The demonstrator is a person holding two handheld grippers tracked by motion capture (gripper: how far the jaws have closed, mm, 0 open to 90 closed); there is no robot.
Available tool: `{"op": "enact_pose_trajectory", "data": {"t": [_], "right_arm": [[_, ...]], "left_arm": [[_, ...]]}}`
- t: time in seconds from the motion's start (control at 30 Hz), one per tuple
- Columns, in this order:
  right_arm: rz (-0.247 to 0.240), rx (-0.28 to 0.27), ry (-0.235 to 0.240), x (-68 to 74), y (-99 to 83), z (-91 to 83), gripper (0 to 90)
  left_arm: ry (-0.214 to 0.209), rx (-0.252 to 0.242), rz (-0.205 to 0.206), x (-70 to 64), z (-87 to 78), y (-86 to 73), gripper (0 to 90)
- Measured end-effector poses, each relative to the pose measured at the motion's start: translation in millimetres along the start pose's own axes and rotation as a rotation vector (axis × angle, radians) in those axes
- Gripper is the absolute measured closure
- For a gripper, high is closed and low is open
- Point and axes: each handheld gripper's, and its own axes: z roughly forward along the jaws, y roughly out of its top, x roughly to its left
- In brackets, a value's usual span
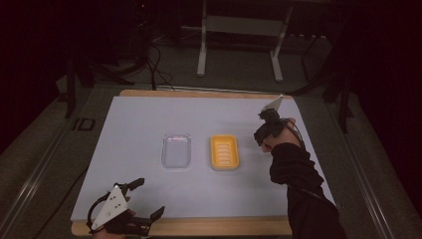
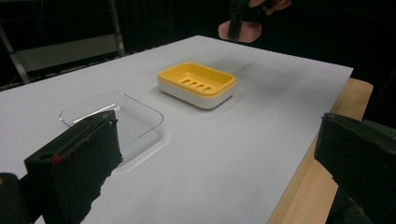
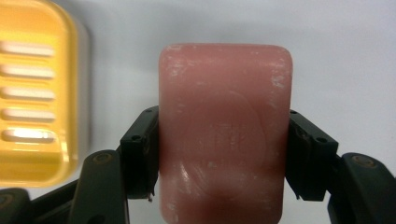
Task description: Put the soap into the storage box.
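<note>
- The right gripper (image 1: 265,130) is clamping a pink bar of soap (image 3: 224,130) between its two black jaws, one jaw pressing each long side of the bar; the grip is looking square and firm in the right gripper view.
- The soap is sitting clear of the table surface, to the right of the yellow soap dish (image 1: 224,152) and apart from it; in the left gripper view the bar (image 2: 243,31) is showing raised beyond the dish's far side.
- The soap dish (image 2: 197,84) is standing empty on the white mat (image 1: 139,189), its slotted yellow insert facing up and its rim unobstructed.
- A clear plastic lid (image 1: 176,150) is lying flat on the mat just to the left of the dish, apart from it, open side appearing to face up.
- The left gripper (image 1: 142,198) is idling at the near left corner of the table, jaws spread wide and holding nothing.
- Judgement on progress: the pick-up of the soap is looking complete; placing the bar into the dish is not yet done, and fitting the clear lid over it, if intended, is also remaining.
- The remaining move is calling for a short carry leftward and a level lowering onto the slotted insert.
</note>
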Motion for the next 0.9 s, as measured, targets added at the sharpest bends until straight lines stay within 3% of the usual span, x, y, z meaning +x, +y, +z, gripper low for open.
{"op": "enact_pose_trajectory", "data": {"t": [0.23,0.6,0.9], "right_arm": [[0.004,-0.028,-0.004,20.4,5.0,-11.7,37.3],[-0.019,-0.034,0.01,56.8,9.2,-14.1,37.3],[-0.003,-0.066,0.062,81.9,11.8,-19.8,37.3]], "left_arm": [[-0.002,0.001,0.002,-0.4,0.0,0.2,0.8],[-0.002,-0.005,0.004,-0.9,-0.3,0.2,0.7],[-0.003,-0.002,0.017,-1.8,-0.1,0.3,0.8]]}}
